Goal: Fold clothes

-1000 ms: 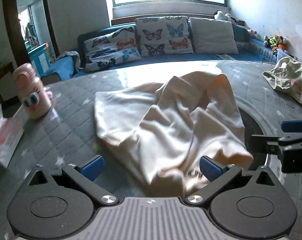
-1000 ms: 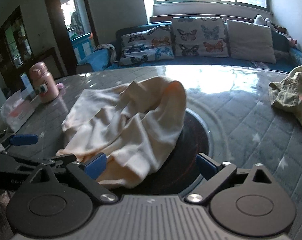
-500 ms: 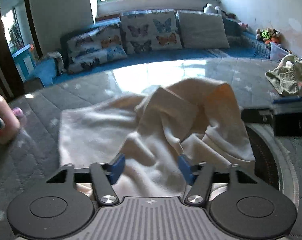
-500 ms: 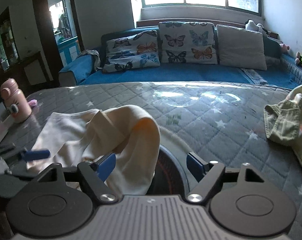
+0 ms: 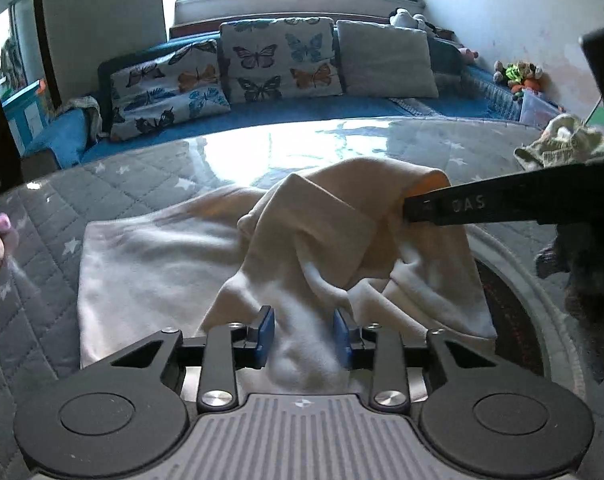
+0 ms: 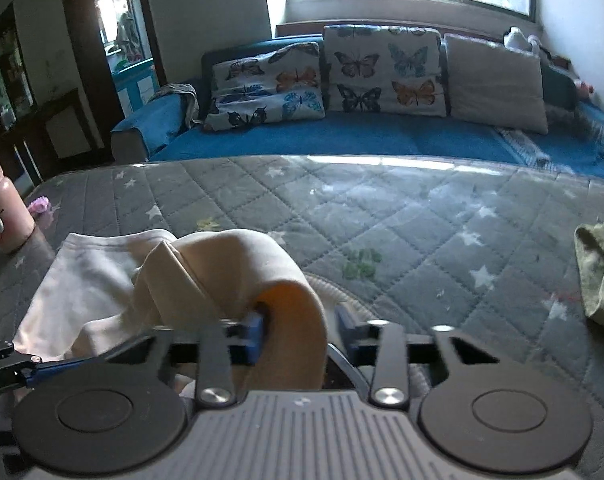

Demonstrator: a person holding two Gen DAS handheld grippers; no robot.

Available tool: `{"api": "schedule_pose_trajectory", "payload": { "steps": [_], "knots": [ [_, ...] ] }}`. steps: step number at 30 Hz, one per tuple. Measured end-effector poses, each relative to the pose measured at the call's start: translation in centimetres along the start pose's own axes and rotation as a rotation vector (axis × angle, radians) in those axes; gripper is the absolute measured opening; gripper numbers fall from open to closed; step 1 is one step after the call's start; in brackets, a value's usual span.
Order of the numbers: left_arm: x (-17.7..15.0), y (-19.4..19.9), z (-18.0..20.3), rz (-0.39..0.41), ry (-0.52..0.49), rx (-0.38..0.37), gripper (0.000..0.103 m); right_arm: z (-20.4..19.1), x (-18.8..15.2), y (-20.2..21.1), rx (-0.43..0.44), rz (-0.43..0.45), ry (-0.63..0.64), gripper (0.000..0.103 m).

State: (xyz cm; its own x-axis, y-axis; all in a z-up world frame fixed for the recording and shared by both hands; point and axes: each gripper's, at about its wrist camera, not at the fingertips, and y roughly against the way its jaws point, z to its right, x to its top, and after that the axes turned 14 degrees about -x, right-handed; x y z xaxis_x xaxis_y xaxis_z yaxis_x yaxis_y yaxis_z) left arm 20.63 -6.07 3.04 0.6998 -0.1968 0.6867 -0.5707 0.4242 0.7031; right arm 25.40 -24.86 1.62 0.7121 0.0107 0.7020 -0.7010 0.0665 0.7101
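Flanking cream garment [image 5: 302, 248], pink bottle [image 6: 2, 208] left, green clothing [image 6: 600, 272] right, possibly shorts.

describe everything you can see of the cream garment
The cream garment is soft knit-looking fabric, rumpled, lying on the grey quilted star-print cover. Its left part lies flat; the right part is bunched and raised in a hump. The left gripper pinches a near fold; the right gripper straddles the raised, orange-lit fold.

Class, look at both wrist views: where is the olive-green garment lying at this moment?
The olive-green garment lies crumpled at the far right edge of the quilted grey table in both views, apart from the cream garment that both grippers work on.
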Motion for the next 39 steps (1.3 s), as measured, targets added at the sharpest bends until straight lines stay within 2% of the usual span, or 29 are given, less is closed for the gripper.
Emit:
{"api": "schedule_pose_trajectory", "payload": {
  "steps": [2,3,5,7,9,13,18,25,28,31,34,37,38,39],
  "knots": [
    [0.1,-0.3,-0.1,-0.002,0.002,0.002,0.035,0.2,-0.2,0.4,0.006,0.01,-0.013,0.013],
    [0.2,-0.4,-0.1,-0.004,0.002,0.003,0.028,0.3,-0.2,0.7,0.001,0.021,-0.011,0.009],
    [0.3,-0.7,-0.2,-0.006,0.004,0.005,0.015,0.7,-0.3,1.6,-0.007,0.047,-0.007,0.009],
    [0.2,-0.3,-0.3,0.006,0.007,0.015,0.008,1.2,-0.4,2.4,-0.018,0.065,-0.007,0.008],
    [0.2,0.1,-0.4,0.018,0.011,0.024,0.006,1.7,-0.5,3.3,-0.035,0.081,-0.013,0.008],
    [0.4,2.5,-0.9,0.077,0.051,0.036,0.005,3.5,-1.0,5.6,-0.068,0.108,-0.031,0.007],
    [-0.2,7.5,-3.0,0.176,0.126,0.06,0.005,6.1,-2.8,8.6,-0.09,0.123,-0.099,0.007],
    [-4.7,12.3,-6.3,0.182,0.203,0.123,0.002,10.7,-7.1,12.5,-0.136,0.126,-0.225,0.007],
    [-6.6,14.3,-7.6,0.184,0.236,0.15,0.002,12.8,-9.7,13.5,-0.158,0.08,-0.28,0.008],
    [-8.5,16.4,-9.0,0.186,0.269,0.178,0.002,14.3,-12.6,14.0,-0.24,0.021,-0.274,0.008],
    [-9.5,16.7,-9.5,0.167,0.28,0.189,0.003,15.0,-14.5,14.6,-0.266,-0.01,-0.251,0.011],
    [-9.7,16.0,-9.2,0.147,0.271,0.189,0.006,14.3,-14.3,15.2,-0.267,0.024,-0.197,0.013],
    [-9.6,15.7,-8.9,0.148,0.261,0.186,0.01,13.8,-13.8,15.2,-0.25,0.038,-0.18,0.017],
    [-9.3,15.4,-8.4,0.152,0.243,0.185,0.019,13.2,-13.3,15.2,-0.233,0.052,-0.163,0.023]
  ]
}}
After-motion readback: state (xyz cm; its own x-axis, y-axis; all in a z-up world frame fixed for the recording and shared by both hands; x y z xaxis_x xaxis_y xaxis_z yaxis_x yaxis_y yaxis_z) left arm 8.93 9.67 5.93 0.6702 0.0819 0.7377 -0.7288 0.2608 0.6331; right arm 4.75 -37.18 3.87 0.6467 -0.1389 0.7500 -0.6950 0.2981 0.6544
